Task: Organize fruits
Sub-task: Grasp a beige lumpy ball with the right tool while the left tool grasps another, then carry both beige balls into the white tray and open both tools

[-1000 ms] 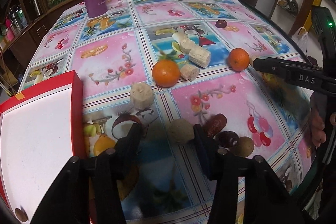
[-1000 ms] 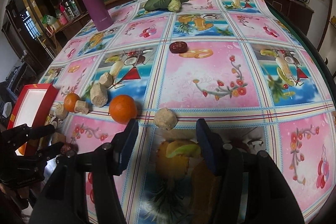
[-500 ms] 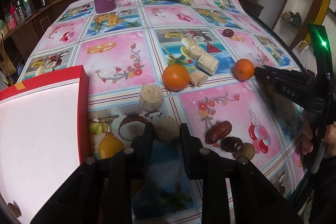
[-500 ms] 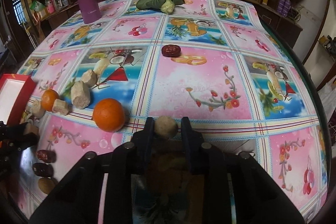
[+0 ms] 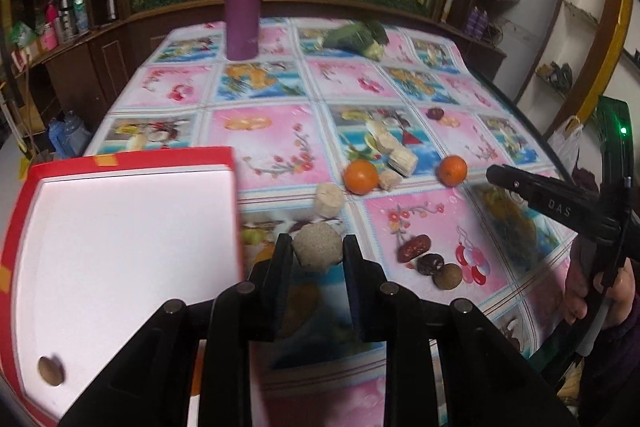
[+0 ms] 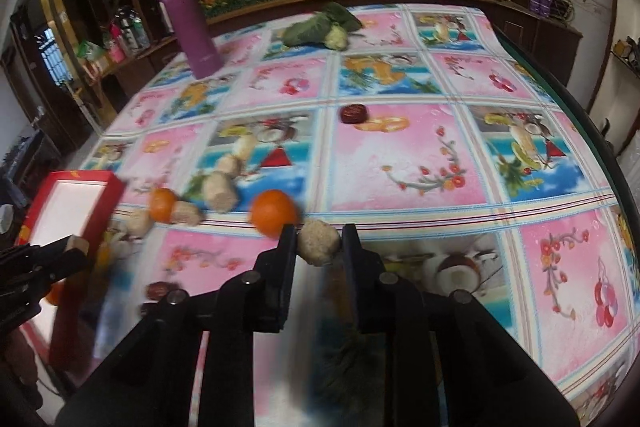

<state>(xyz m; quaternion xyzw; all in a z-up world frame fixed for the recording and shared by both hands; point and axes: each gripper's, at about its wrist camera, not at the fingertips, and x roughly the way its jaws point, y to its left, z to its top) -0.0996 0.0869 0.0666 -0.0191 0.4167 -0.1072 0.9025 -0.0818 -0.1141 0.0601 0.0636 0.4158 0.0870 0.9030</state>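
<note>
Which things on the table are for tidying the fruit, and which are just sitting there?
For the job:
- beige chunk in the left gripper
- beige chunk in the right gripper
- oranges
- dark dates
- other beige pieces
- red box

Just lying about:
- purple flask
- leafy vegetable
</note>
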